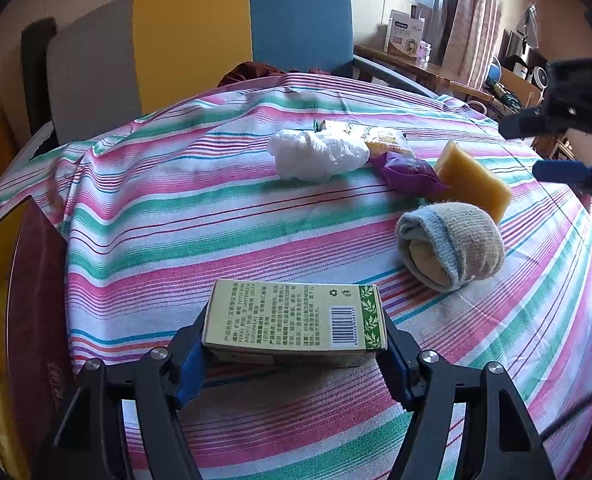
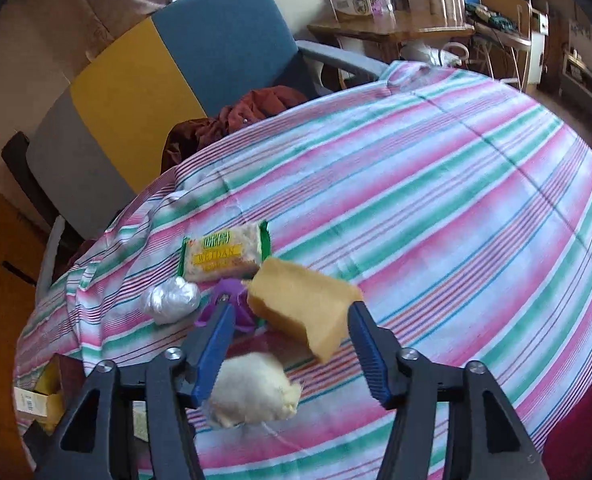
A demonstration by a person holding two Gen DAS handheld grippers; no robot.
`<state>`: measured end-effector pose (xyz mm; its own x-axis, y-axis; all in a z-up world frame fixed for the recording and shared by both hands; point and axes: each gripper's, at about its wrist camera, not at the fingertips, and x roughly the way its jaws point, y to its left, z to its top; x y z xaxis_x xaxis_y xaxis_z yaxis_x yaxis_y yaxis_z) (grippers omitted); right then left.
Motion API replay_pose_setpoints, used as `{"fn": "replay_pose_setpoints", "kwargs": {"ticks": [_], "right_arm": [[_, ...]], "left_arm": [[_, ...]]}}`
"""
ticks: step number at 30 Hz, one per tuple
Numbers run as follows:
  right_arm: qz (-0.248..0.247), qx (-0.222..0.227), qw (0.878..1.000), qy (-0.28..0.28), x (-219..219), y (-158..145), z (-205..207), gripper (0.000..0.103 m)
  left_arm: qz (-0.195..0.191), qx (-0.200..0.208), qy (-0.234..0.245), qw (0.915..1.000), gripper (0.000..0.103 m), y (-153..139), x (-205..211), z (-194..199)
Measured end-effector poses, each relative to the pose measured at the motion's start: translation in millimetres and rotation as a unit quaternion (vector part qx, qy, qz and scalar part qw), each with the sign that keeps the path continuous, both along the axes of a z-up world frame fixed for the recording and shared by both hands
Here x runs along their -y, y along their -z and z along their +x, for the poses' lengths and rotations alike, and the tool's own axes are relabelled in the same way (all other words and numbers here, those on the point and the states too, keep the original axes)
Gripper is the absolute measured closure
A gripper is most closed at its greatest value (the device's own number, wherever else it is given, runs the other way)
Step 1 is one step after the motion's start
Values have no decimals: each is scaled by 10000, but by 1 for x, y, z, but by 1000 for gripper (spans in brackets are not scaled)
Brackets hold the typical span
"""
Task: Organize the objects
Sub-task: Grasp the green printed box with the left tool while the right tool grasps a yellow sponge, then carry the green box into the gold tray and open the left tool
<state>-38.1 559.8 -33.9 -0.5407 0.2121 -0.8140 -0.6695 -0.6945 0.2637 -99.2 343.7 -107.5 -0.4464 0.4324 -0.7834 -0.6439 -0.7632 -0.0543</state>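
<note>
In the left wrist view the left gripper [image 1: 293, 344] is clamped on one green box [image 1: 296, 316], its blue pads pressed to both sides, over the striped cloth [image 1: 175, 216]. Ahead of it lie one rolled sock [image 1: 452, 246], one yellow sponge [image 1: 474, 184], one purple packet [image 1: 410, 174] and one white plastic bundle [image 1: 320, 154]. In the right wrist view the right gripper [image 2: 289, 344] stands with its jaws apart, gripping nothing. The sponge [image 2: 304, 308] lies between and just ahead of its fingers, the sock [image 2: 251, 394] below them, the packet [image 2: 235, 292] by the left finger, one snack bar [image 2: 225, 256] and the bundle [image 2: 171, 298] beyond.
</note>
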Motion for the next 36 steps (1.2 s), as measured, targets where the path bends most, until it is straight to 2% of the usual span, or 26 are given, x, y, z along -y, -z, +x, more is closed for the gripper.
{"fn": "replay_pose_setpoints", "kwargs": {"ticks": [3, 7, 10, 11, 12, 13, 15, 20, 26, 32, 36], "right_arm": [[356, 228, 9987, -267, -6, 10, -18, 30], [262, 622, 9964, -521, -15, 40, -29, 30], [242, 808, 9947, -594, -16, 49, -32, 30], [206, 830, 9945, -602, -16, 51, -32, 32], [190, 861, 9942, -620, -16, 52, -32, 43], [204, 863, 9941, -626, -14, 51, -30, 43], [261, 868, 9939, -632, -12, 47, -29, 51], [349, 968, 9942, -323, -20, 47, -23, 52], [293, 936, 9947, -310, -24, 51, -24, 51], [240, 869, 9956, -253, -24, 51, -23, 51], [351, 928, 9946, -313, -21, 51, -25, 52]], "left_arm": [[12, -4, -3, 10000, 31, 0, 0, 0], [5, -17, -6, 10000, 31, 0, 0, 0], [-30, -52, -8, 10000, 30, 1, -1, 1], [-34, -59, -8, 10000, 30, 1, -1, 1], [-36, -63, -9, 10000, 30, 1, -1, 1], [-35, -65, -8, 10000, 30, 1, -1, 1], [-33, -71, -8, 10000, 30, 1, -1, 2], [-17, -61, -15, 10000, 32, 1, 0, 0], [-61, 23, -45, 10000, 32, -3, 0, 0], [77, -147, -36, 9999, 32, -33, 8, 18], [173, -413, -71, 9990, 32, -62, 20, 30]]}}
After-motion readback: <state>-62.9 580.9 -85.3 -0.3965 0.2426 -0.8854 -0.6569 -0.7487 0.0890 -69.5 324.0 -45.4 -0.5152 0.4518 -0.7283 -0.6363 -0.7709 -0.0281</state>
